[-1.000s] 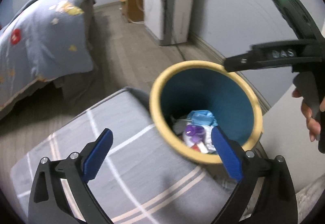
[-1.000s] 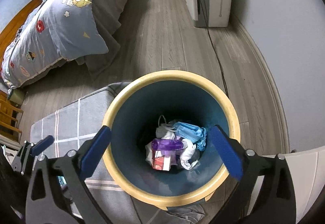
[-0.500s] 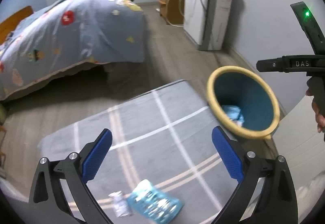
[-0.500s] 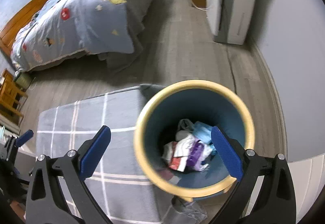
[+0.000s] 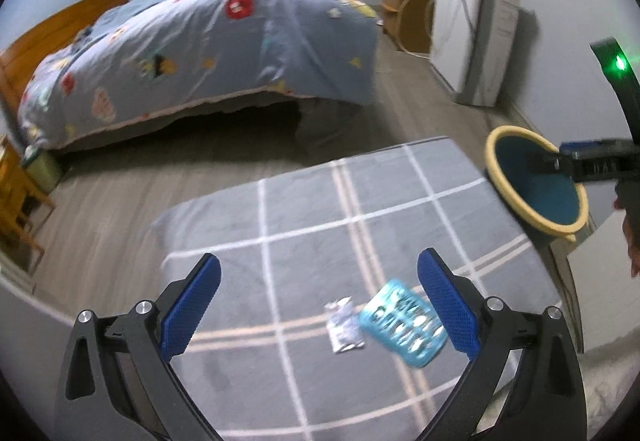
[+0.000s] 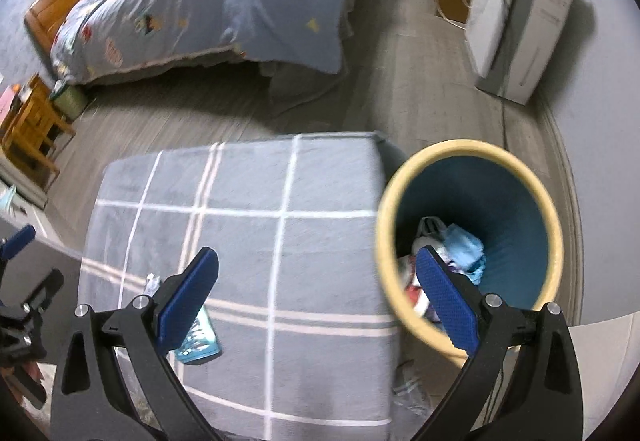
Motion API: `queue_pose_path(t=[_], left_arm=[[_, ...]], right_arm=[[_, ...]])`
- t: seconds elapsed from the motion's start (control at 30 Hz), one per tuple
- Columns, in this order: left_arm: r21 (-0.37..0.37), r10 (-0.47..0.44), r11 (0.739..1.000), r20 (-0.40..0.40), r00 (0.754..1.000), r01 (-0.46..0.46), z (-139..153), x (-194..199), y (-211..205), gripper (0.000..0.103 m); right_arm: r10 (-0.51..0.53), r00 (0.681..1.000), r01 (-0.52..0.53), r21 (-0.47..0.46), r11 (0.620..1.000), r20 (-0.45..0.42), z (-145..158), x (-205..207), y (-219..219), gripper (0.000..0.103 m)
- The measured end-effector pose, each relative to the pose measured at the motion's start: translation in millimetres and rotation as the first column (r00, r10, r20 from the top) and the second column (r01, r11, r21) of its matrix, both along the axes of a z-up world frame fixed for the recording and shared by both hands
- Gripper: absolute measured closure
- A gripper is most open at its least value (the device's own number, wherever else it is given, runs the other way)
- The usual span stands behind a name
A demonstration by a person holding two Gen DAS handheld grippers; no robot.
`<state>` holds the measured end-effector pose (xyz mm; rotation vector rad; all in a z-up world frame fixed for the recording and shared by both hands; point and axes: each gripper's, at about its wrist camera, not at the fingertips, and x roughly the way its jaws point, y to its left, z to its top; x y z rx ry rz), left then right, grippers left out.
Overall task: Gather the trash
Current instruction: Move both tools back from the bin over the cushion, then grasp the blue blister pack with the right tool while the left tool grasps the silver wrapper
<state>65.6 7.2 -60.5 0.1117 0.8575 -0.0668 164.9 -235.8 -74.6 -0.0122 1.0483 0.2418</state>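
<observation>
The step in hand looks like going for the next piece of trash. Two pieces lie on the grey checked surface (image 5: pixel 360 209): a teal blister pack (image 5: pixel 402 323) and a small silvery wrapper (image 5: pixel 343 325) just beside it, close enough that they may be touching. Both sit near the surface's near edge, well apart from the bin (image 6: pixel 470 241), which stands on the floor against the far side of the surface and already has scraps of trash at its bottom.

The left gripper (image 5: pixel 318 303) hovers above the surface with its jaws spread wide and nothing between them; the wrapper and the pack lie below, toward the right-hand jaw. The right gripper (image 6: pixel 316 299) also has its jaws wide open and empty, one over the surface near the pack, the other over the bin's mouth.

My judgement is that the next move calls for the left gripper to come down, centre on one piece, and close on its thin edge. Flat packaging on soft cloth may slip or bunch the fabric.
</observation>
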Motion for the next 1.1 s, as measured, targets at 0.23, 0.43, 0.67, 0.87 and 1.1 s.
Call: queue_pose_path(t=[0.23,0.43,0.67,0.87,1.1], left_arm=[[0.001,0.075,0.997,-0.038,0.996,-0.075,-19.2,-7.4,39.7,0.005],[-0.018,0.109,0.994,-0.057,0.992,-0.111,-26.9,-5.5,60.9,0.005],[-0.002,0.098,0.995,-0.091,0.991,-0.099,-40.6,-2.0,69.6,0.005],[-0.011,0.096,0.995,-0.109,0.989,-0.098,-46.9,0.5,73.4,0.005],[-0.011,0.089,0.996,-0.127,0.988,-0.091,-52.9,4.5,68.6,0.005]], right_arm=[[0.13,0.989,-0.134,-0.051,0.99,-0.07,-45.4,-32.6,78.7,0.006],[0.187,0.971,-0.204,-0.116,0.972,-0.147,-90.4,-53.3,120.5,0.006],[0.228,0.95,-0.26,-0.137,0.956,-0.213,-124.9,-65.3,149.2,0.006],[0.216,0.949,-0.251,-0.134,0.959,-0.23,-136.9,-59.2,154.0,0.007],[0.258,0.938,-0.296,-0.142,0.945,-0.233,-138.1,-59.5,162.4,0.04]])
